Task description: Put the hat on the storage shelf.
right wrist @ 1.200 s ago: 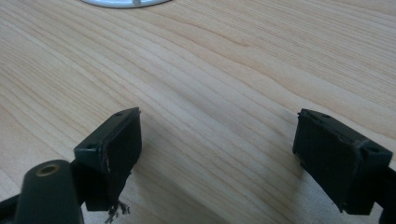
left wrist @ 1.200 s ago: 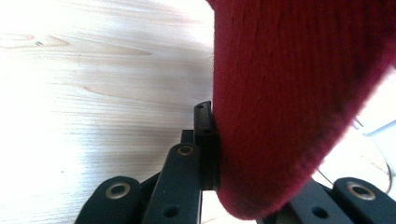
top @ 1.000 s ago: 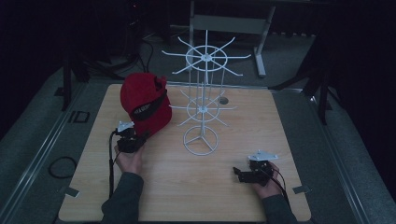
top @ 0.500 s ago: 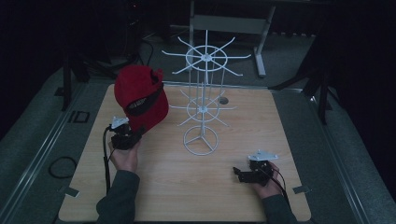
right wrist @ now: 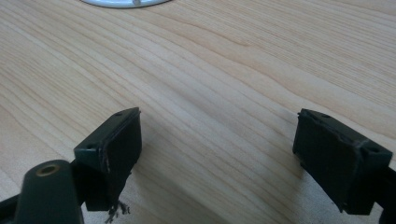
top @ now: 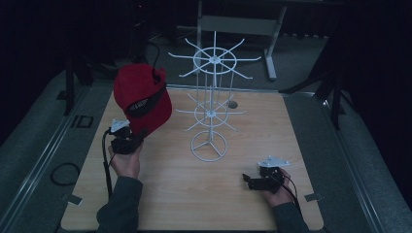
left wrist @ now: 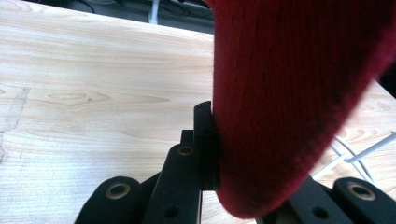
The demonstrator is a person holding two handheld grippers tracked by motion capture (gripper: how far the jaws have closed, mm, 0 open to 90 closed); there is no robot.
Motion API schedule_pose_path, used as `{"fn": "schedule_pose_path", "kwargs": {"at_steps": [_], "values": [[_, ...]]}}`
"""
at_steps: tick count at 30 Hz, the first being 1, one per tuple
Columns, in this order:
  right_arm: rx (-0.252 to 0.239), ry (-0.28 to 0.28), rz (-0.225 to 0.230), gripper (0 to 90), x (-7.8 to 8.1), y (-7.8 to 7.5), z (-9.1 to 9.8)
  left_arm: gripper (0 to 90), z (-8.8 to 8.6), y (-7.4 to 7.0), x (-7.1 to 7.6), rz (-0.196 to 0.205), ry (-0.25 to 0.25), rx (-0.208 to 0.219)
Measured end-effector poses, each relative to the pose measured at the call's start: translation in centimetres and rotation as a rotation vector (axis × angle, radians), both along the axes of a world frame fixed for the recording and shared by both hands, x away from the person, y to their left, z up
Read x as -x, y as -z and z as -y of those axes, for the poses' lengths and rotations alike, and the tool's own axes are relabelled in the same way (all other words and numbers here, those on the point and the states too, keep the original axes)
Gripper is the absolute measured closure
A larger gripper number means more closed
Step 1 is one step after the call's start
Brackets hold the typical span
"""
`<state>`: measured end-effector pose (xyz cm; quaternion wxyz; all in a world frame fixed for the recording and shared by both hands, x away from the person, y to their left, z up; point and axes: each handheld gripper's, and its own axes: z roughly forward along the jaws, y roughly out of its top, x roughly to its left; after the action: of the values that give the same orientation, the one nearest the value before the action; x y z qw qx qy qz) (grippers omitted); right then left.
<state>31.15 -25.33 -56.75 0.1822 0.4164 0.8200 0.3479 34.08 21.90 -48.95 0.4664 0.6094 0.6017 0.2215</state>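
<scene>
Cap: you held the red cap (top: 142,99) off the table, up and to the left of the white wire stand (top: 210,109), near it but not touching it. A black band ran across the side facing the high view.

Cap, close up: in the left gripper view the red fabric (left wrist: 289,93) hung down from the top and covered the right half of the picture, its lower edge pinched between the black jaws.

Left gripper: your left gripper (top: 127,141) sat just below the cap's lower edge, to the left of the stand's ring base. Its jaws were clamped tight on the cap's fabric, with one jaw tip pressed flat against the cloth.

Left hand: your left hand (top: 125,162) was under that gripper, forearm coming in from the near edge, left of the stand.

Right gripper: your right gripper (top: 262,178) lay low over the table, to the right of the stand's base and nearer to you, well apart from it. In the right gripper view its jaws stood wide apart with only bare wood between them.

Stand: it stood upright at the middle of the table (top: 301,145), with a spoked wheel of hooks on top, a smaller set lower down, and a ring base. In the right gripper view a curve of the base (right wrist: 123,3) showed at the top edge.

Table: light wood, with the cap's side to the left of the stand.
</scene>
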Motion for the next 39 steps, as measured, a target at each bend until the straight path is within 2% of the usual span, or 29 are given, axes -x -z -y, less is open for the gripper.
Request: {"fn": "schedule_pose_path", "kwargs": {"at_steps": [39], "values": [[0.0, -0.001, 0.004, 15.3, 0.0, 0.0, 0.0, 86.0, -0.1, -3.9, 1.0, 0.056, 0.005, -0.016]]}}
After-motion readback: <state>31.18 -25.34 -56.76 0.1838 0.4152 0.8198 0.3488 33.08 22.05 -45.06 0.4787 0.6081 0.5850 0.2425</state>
